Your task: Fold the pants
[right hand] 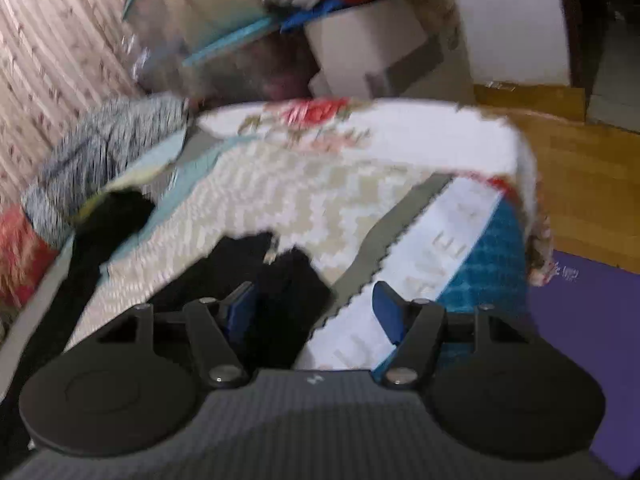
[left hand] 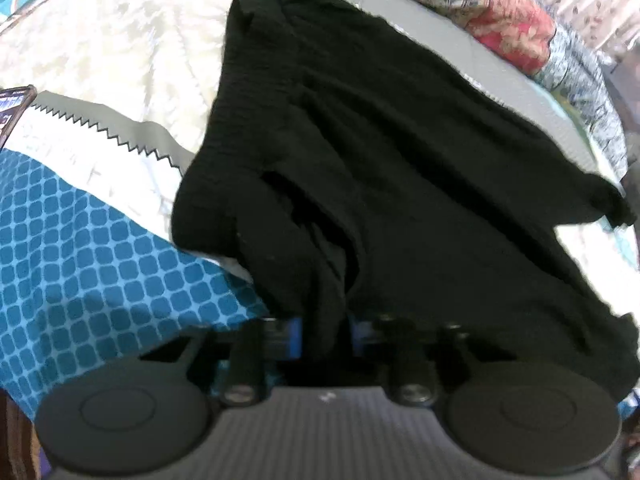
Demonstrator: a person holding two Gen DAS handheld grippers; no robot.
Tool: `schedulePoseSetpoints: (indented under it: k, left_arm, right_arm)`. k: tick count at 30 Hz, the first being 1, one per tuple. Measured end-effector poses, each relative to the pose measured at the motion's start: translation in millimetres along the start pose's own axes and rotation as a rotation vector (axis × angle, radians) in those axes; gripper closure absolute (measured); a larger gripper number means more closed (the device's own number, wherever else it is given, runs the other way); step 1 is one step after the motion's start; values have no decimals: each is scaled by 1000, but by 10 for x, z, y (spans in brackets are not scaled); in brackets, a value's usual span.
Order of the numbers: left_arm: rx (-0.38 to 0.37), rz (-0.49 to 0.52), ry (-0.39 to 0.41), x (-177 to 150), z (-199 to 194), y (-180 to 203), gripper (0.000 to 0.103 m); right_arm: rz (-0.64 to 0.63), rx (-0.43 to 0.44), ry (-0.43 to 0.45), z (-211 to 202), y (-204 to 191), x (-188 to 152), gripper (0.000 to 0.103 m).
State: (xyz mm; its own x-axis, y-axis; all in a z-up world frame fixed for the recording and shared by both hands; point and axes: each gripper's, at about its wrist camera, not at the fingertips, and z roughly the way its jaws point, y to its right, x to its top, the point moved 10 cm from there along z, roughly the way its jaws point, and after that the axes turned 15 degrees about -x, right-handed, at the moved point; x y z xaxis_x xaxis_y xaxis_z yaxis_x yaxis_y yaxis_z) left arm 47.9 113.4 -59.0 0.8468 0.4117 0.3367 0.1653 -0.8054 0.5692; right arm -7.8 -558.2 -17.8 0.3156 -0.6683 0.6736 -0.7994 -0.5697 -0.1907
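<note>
The left claw [left hand: 325, 334] pinched a bunched fold of the black pants [left hand: 392, 168], whose cloth hid its tips. The right claw [right hand: 316, 312] stood spread, holding nothing, over blurred dark fabric. Beyond, the pants draped across the patterned bed [left hand: 100, 60], whose far edge dropped to wooden floor [right hand: 580, 184].

We see a patterned bedspread [left hand: 100, 60] covering the bed, cream chevrons at its middle, a teal grid panel [left hand: 80, 248] near us and a grey zigzag band [left hand: 120, 128] between them. A phone [left hand: 12, 112] lies at the left edge. Floral bedding [left hand: 512, 28] is bunched at the far right. Beyond the bed stand cardboard boxes [right hand: 368, 52], a striped curtain [right hand: 52, 60], wood flooring [right hand: 580, 184] and a purple mat [right hand: 592, 340].
</note>
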Motion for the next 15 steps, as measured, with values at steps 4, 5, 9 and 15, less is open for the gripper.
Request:
schedulePoseSetpoints:
  k: [4,5,9,15]
  left_arm:
    - [-26,-31,54,107,-473,-10,92]
    - [-36,-40,64,115,-617,-20,92]
    - [-41,-56,66,24,-922,-108,92]
    - [17,-113,-27,-268,-706,-489,80]
  right_arm:
    - [-45,-59,-4,41,-147,-16,81]
    - [-13,-54,24,-41,-146,41,81]
    - [86,-53,123,-409,-21,173,82]
    - [-17,-185,63,-282,164,-274,72]
